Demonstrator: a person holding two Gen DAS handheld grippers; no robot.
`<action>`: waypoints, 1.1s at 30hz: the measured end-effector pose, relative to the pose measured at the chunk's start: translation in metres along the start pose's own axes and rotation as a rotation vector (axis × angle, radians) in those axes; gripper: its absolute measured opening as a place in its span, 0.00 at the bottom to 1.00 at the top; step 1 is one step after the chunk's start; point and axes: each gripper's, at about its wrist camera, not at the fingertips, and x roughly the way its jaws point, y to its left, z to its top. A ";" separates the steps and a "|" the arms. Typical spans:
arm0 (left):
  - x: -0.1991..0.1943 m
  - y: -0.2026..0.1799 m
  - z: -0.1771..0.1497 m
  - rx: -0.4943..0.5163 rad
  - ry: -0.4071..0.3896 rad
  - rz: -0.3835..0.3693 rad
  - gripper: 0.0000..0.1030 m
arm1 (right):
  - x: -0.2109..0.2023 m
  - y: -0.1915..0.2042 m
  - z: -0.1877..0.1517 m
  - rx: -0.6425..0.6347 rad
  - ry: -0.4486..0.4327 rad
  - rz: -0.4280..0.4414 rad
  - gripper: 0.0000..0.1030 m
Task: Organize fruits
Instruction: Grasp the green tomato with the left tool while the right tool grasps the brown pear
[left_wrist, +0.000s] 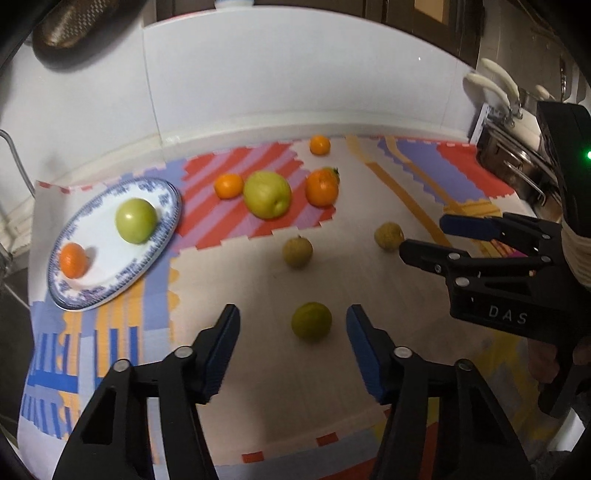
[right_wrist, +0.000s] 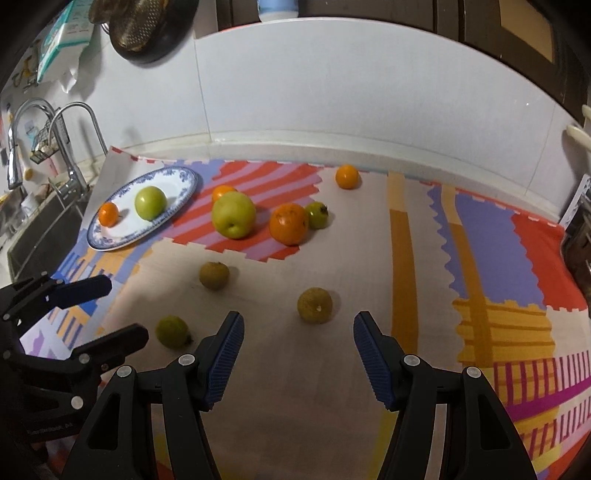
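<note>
A blue-rimmed white plate (left_wrist: 162, 192) (right_wrist: 184, 177) at the left holds a green apple (left_wrist: 135, 220) (right_wrist: 150, 202) and a small orange (left_wrist: 73, 259) (right_wrist: 108, 214). On the mat lie a big green apple (left_wrist: 266, 198) (right_wrist: 233, 215), several oranges (left_wrist: 321, 187) (right_wrist: 288, 223), two brownish fruits (left_wrist: 297, 251) (right_wrist: 314, 305) and a green lime (left_wrist: 311, 321) (right_wrist: 172, 331). My left gripper (left_wrist: 293, 314) is open, with the lime just beyond its fingertips. My right gripper (right_wrist: 298, 320) is open and empty, with a brownish fruit just beyond its fingertips.
A colourful patterned mat (right_wrist: 480, 240) covers the counter against a white wall. A sink with taps (right_wrist: 55, 147) lies left of the plate. Metal cookware with white handles (left_wrist: 517, 147) stands at the right edge.
</note>
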 end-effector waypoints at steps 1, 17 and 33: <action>0.003 -0.001 0.000 -0.001 0.011 -0.004 0.50 | 0.002 -0.001 0.000 0.001 0.003 0.003 0.61; 0.034 0.001 0.003 -0.024 0.100 -0.061 0.28 | 0.039 -0.010 0.003 0.012 0.054 0.022 0.50; 0.033 0.005 0.027 -0.030 0.043 -0.049 0.28 | 0.053 -0.011 0.005 0.021 0.082 0.029 0.28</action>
